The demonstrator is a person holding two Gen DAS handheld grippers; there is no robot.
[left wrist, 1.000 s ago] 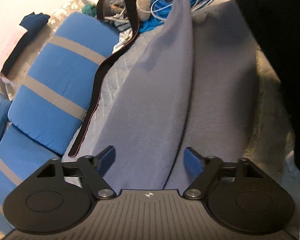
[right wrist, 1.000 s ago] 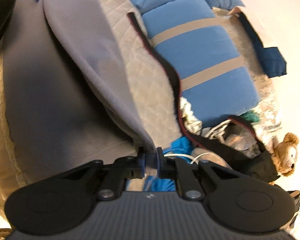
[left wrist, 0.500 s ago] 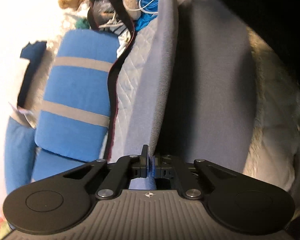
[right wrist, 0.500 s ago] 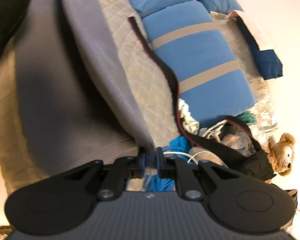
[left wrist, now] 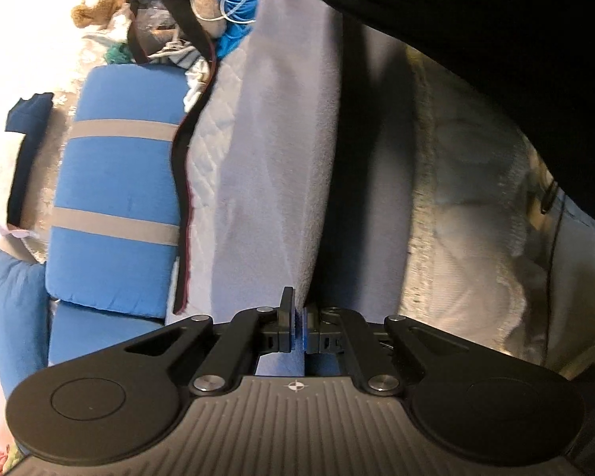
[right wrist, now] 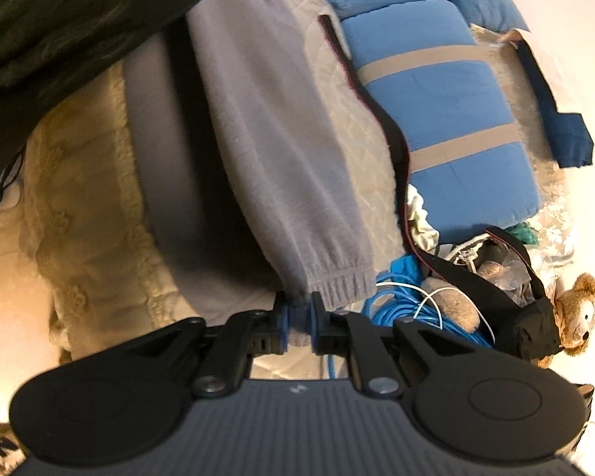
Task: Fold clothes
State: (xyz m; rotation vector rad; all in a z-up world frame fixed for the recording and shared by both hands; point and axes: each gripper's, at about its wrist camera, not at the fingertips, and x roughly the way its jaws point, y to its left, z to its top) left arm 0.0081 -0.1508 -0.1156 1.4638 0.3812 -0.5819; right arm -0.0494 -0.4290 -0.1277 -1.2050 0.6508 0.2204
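The bed takes up nearly everything here, its cream quilted cover point(right wrist: 371, 166) stitched in diamonds, and along its far side lie plump blue cushions point(left wrist: 115, 198) banded with grey stripes. Stretched over the cover is the task's thing, a grey fleece garment point(left wrist: 281, 166), one long folded length of it lifted clear of the layer that lies flat below. It looks soft, light and floppy, with a brushed nap that should give the pads good friction; it will sag wherever it is unsupported, so ends and edges are the sensible places to hold. And that is how it is held. The right gripper point(right wrist: 296, 319) is pinched tight on the fabric just below the ribbed elastic cuff point(right wrist: 343, 279), the thickest, surest bit of the cloth. The left gripper point(left wrist: 299, 327) has its jaws pressed together on a thin fold of the same fleece at the opposite end, blue pads barely showing. Between the two, the length hangs fairly taut. Smaller things crowd the head of the bed: a black strap point(right wrist: 392, 139) with a red edge, a coil of blue cable point(right wrist: 400, 309), and a brown teddy bear point(right wrist: 579, 317) at the margin.
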